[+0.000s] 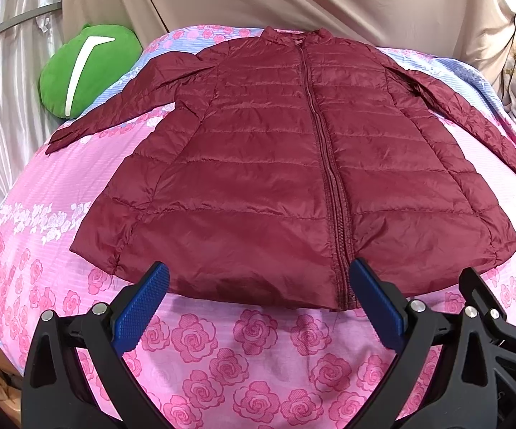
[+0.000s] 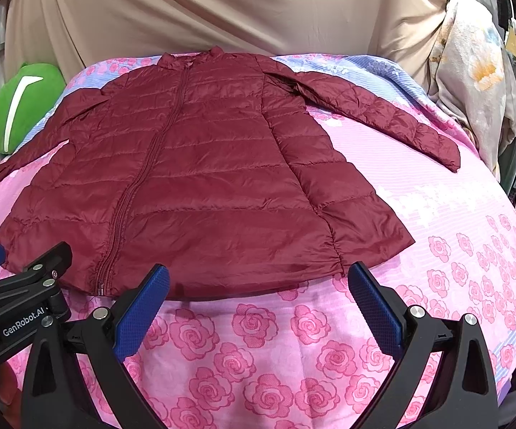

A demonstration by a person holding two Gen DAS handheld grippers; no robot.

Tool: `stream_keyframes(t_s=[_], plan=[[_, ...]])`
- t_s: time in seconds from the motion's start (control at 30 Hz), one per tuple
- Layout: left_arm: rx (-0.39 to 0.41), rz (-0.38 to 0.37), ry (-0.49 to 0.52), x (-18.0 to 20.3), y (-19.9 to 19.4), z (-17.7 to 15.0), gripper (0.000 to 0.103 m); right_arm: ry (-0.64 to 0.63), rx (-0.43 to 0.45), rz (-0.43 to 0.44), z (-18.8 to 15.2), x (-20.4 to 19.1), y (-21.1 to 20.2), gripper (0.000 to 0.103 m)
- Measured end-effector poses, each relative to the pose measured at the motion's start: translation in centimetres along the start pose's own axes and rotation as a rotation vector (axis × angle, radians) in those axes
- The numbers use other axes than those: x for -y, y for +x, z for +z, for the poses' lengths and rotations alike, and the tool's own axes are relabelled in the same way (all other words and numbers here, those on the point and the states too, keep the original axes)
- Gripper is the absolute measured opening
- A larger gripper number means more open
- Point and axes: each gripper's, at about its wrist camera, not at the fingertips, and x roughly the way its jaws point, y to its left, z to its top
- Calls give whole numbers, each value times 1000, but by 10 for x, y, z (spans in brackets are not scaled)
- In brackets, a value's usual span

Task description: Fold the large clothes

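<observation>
A dark red quilted jacket (image 1: 265,164) lies flat and zipped on the bed, collar at the far end, both sleeves spread outward. In the right wrist view the same jacket (image 2: 200,175) fills the middle. My left gripper (image 1: 258,286) hovers open just short of the hem, left of the zipper's lower end. My right gripper (image 2: 258,286) is open too, at the hem's right half, with nothing between its blue pads (image 2: 143,307). Each gripper shows at the edge of the other's view: the right gripper (image 1: 508,307) and the left gripper (image 2: 25,293).
The bed carries a pink rose-print sheet (image 1: 243,364). A green plush cushion (image 1: 86,71) sits at the far left by the left sleeve. Beige cloth (image 2: 200,10) hangs behind the bed, and a pale bundle of fabric (image 2: 472,82) rests at the far right.
</observation>
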Motion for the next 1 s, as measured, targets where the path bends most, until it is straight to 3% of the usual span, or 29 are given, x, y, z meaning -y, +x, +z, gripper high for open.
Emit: stream_keyframes(t_s=[1.0], plan=[[4, 7, -6, -4, 3, -1, 98, -3, -2, -3, 0, -3, 0, 98]])
